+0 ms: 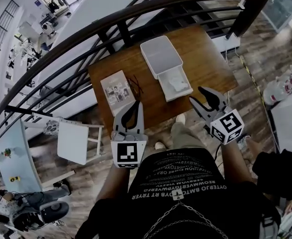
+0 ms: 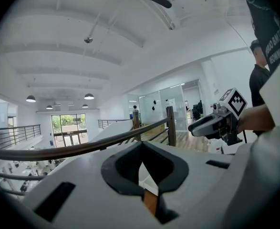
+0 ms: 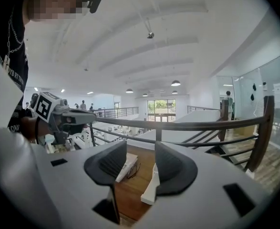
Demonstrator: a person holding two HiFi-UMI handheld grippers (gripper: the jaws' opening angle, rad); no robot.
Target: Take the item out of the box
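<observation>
Table with one box, one lid, one booklet, left claw pressed together, right claw spread

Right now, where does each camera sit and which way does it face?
Head view: on the head, facing steeply down at table and box; left tool, right tool, shirt show.
Left gripper view: on left tool, facing out over railing; its jaws show.
Right gripper view: on right tool, facing table; its jaws show.
Shared: each gripper view sees the other tool.
</observation>
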